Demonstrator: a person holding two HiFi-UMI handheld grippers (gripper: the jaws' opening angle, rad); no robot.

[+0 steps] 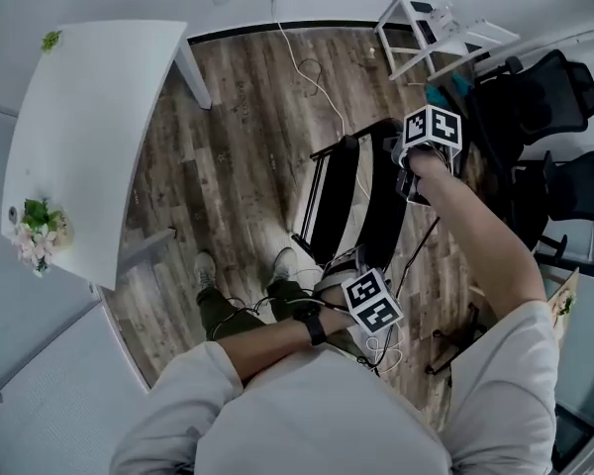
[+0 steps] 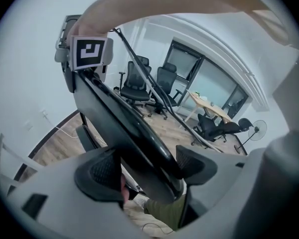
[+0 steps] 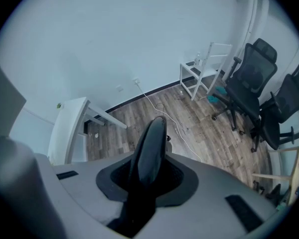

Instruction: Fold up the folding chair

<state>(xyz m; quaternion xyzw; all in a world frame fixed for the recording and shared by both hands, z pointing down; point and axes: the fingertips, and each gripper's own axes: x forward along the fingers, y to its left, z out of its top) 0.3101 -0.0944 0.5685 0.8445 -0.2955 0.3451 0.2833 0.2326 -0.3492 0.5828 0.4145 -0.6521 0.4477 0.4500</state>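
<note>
My right gripper (image 3: 147, 176) clamps the far edge of the folding chair (image 1: 329, 206), my left gripper (image 2: 145, 168) its near end. The chair runs lengthwise away from me.

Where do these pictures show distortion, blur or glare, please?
Head view: evenly lit and sharp, but the wide lens bows the edges of the white table. Left gripper view: fisheye with black corners; the folding chair close to the lens looks soft. Right gripper view: the same dark corners, and a soft sheen along the chair's edge.
</note>
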